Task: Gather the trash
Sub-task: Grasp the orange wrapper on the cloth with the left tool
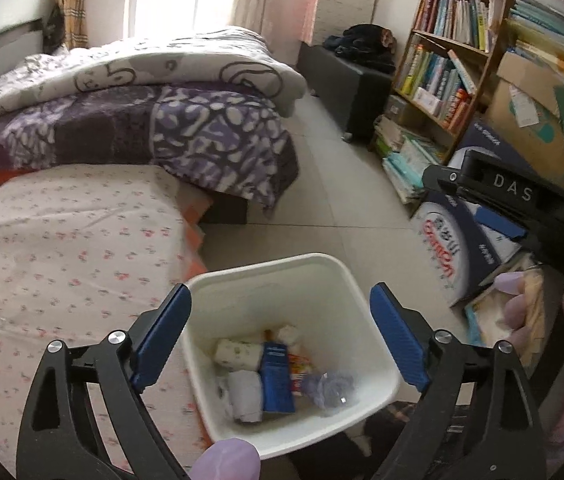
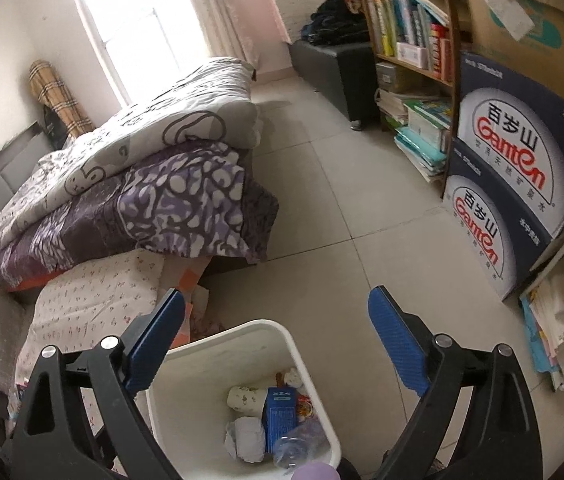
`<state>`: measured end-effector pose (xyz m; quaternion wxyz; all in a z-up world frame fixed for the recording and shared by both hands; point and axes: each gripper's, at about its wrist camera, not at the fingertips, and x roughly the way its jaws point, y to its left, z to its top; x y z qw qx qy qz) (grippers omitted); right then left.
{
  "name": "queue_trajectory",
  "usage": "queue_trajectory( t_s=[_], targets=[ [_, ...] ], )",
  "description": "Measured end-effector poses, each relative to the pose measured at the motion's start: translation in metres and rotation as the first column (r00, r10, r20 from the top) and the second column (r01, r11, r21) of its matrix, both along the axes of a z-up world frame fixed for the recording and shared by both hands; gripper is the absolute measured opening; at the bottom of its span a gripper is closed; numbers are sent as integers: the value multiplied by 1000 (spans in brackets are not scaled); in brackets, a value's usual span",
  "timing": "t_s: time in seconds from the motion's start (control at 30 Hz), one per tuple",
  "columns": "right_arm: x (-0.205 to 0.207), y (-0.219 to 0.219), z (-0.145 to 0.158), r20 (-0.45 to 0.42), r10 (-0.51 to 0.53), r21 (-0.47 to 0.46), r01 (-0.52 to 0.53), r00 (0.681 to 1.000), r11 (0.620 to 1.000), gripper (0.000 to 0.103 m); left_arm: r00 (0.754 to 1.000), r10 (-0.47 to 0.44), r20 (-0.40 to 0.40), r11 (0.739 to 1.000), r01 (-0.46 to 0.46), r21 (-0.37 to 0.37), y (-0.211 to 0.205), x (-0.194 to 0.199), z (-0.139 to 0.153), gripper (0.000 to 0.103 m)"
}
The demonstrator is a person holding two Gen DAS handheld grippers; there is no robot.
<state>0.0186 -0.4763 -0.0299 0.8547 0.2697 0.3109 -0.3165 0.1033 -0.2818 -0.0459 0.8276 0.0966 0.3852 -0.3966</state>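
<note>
Below both grippers, on the tiled floor (image 2: 322, 200), stands a white square bin (image 1: 366, 308) holding the collected trash: a blue carton (image 1: 277, 380), a patterned paper cup (image 1: 237, 354) on its side, a crumpled white tissue (image 1: 245, 396), a red-and-orange wrapper (image 1: 300, 366) and a clear crushed bottle (image 2: 298, 444). The items lie together at the bin bottom, touching one another. The left gripper (image 1: 280, 344) hangs over the bin with its blue pads spread wide and nothing between them. The right gripper (image 2: 275, 352) is likewise released and empty, with the bin rim between its fingers in the right wrist view. A floral-covered surface (image 1: 73, 248) lies just beside the bin on its left; behind it sits a bed (image 2: 129, 184) piled with folded purple and white quilts. Right of the bin, stacked water cartons (image 2: 518, 168) and a bookshelf (image 2: 414, 40) line the wall, well apart from the bin. A dark ottoman (image 2: 334, 64) stands near the far wall.
</note>
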Motion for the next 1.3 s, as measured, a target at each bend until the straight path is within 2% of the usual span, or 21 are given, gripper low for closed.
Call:
queue_trajectory(
  t_s=[0.23, 0.37, 0.53, 0.67, 0.7, 0.77, 0.87, 1.07, 1.1, 1.17, 1.3],
  targets=[
    [27, 28, -1, -29, 48, -25, -49, 998, 999, 95, 992, 103, 68, 990, -109, 91, 31, 23, -11, 92],
    [47, 51, -5, -55, 101, -27, -103, 993, 994, 96, 976, 202, 77, 965, -212, 154, 59, 48, -22, 93],
    [76, 87, -10, -92, 198, -45, -203, 976, 978, 96, 940, 338, 49, 912, -340, 228, 104, 84, -37, 94],
    [97, 115, -15, -107, 272, -31, -277, 956, 960, 96, 904, 425, 54, 864, -423, 275, 139, 104, -47, 94],
    [100, 120, -16, -108, 282, -29, -287, 953, 958, 96, 891, 451, 55, 844, -446, 296, 152, 111, -52, 94],
    [109, 133, -18, -108, 314, -15, -317, 943, 948, 96, 878, 475, 62, 822, -468, 324, 166, 118, -57, 95],
    [121, 148, -21, -109, 349, 5, -351, 931, 936, 96, 848, 522, 93, 767, -514, 385, 198, 132, -71, 95],
    [139, 177, -26, -126, 406, 11, -408, 905, 913, 96, 788, 613, 58, 692, -571, 441, 254, 157, -96, 95],
    [143, 182, -27, -129, 415, 13, -417, 901, 909, 96, 776, 629, 45, 685, -580, 441, 266, 162, -101, 95],
    [149, 191, -30, -134, 428, 16, -429, 894, 903, 96, 767, 642, 20, 686, -586, 432, 279, 168, -106, 94],
    [159, 207, -36, -150, 450, 17, -452, 881, 892, 96, 757, 651, -54, 712, -584, 390, 301, 178, -115, 77]
  ],
)
